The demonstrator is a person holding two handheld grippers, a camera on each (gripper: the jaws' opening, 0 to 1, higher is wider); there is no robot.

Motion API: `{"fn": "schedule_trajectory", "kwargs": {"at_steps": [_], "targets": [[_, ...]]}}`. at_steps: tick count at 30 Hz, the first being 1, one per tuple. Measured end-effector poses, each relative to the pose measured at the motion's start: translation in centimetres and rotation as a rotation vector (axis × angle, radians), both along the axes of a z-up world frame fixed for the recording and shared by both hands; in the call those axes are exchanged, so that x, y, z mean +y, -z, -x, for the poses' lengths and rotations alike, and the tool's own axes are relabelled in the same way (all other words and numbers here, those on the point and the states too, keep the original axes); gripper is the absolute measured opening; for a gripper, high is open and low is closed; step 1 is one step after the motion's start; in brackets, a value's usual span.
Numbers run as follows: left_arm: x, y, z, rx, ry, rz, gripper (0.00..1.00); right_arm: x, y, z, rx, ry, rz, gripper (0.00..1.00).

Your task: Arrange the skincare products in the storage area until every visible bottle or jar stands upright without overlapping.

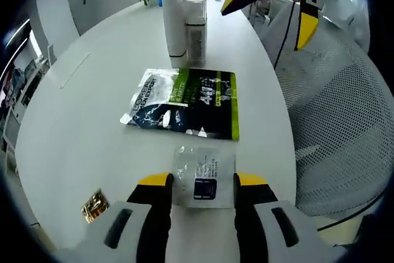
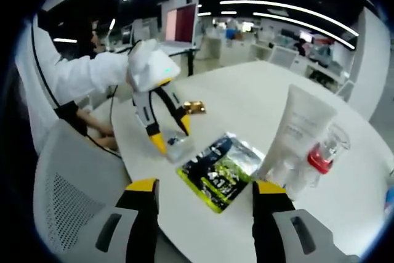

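Left gripper [image 1: 202, 181]: jaws spread, straddling a small clear sachet [image 1: 203, 175] lying flat on the white table [image 1: 86, 121]; whether they touch it cannot be told. At 12 o'clock from the sachet lies a dark-and-green pouch [image 1: 184, 103], print too blurred to read. Farther at 12 stand a white tube [image 1: 173, 13] and a pale bottle [image 1: 196, 29], upright, touching. Gold packet [image 1: 94, 205] at 9 o'clock, near the table edge. Bare tabletop toward 10 o'clock.

Right gripper [image 2: 203, 186]: jaws spread, holding nothing, above the near table edge; pouch [image 2: 221, 167] at 12, tube [image 2: 295, 133] at 2 o'clock.
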State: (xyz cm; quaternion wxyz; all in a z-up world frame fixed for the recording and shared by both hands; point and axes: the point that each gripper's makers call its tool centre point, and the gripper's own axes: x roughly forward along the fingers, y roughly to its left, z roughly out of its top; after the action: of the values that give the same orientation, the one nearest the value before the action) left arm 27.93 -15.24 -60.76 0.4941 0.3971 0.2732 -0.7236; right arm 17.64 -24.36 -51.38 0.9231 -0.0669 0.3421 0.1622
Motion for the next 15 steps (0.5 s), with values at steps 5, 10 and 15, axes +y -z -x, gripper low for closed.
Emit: {"fn": "schedule_trajectory", "kwargs": {"at_steps": [5,10,15], "targets": [[-0.2,0.3,0.4,-0.003,0.019,-0.008,0.39,-0.7,0.1,0.7,0.014,0.019,0.011,0.61],[-0.3,1.0,0.3,-0.014,0.027,-0.029,0.39,-0.7,0.1,0.8,0.014,0.026,0.007,0.61],[-0.5,1.1,0.9,-0.011,0.029,-0.039,0.39,-0.9,-0.2,0.8,0.003,0.031,0.013,0.61]]}}
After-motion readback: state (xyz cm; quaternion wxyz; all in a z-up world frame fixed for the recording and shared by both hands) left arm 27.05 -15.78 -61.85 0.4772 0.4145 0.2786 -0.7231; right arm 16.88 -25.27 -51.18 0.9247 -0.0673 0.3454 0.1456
